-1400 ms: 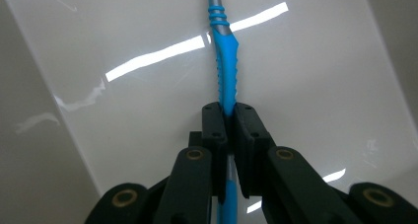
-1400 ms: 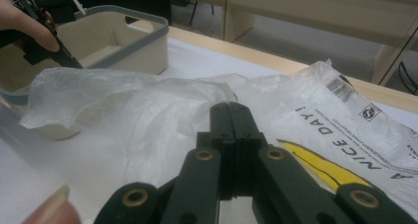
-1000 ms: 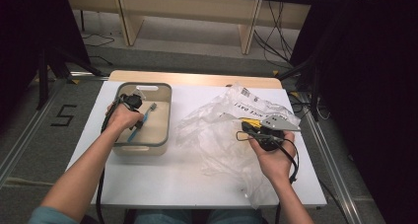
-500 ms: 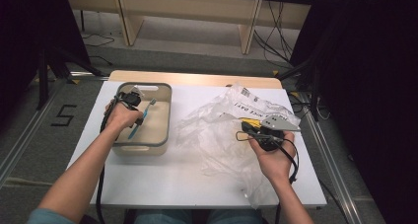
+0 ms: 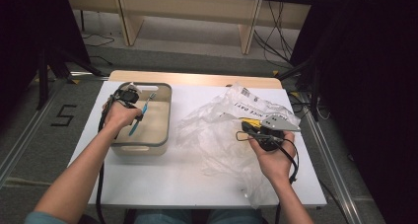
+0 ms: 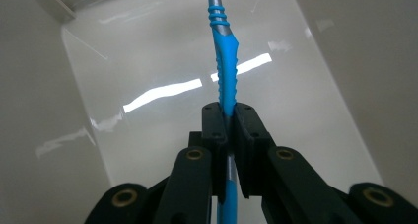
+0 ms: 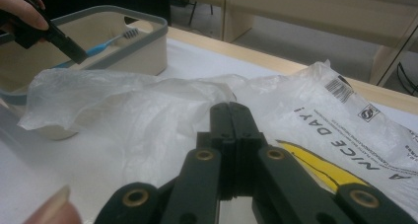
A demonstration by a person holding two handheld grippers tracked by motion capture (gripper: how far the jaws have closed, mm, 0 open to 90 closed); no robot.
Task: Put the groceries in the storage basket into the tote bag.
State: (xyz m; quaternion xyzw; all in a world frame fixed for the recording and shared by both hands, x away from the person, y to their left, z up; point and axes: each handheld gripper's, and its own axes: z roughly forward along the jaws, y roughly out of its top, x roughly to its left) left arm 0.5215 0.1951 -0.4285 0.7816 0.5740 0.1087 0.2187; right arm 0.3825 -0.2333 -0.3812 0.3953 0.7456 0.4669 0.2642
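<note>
L gripper (image 5: 139, 116) clamped on toothbrush (image 5: 142, 113) mid-handle, held over bin (image 5: 165, 116) at left of table, bristle end toward far rim. Brush looks light, stiff, ribbed rubber grip so prob. non-slip; best hold on that ribbed part. R gripper (image 7: 230, 116) jaws clenched, nothing between, hovering at plastic bag (image 7: 162, 115), right.

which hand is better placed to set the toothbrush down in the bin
Left. The left gripper is already shut on the blue toothbrush over the bin; the right gripper is shut at the plastic bag.
</note>
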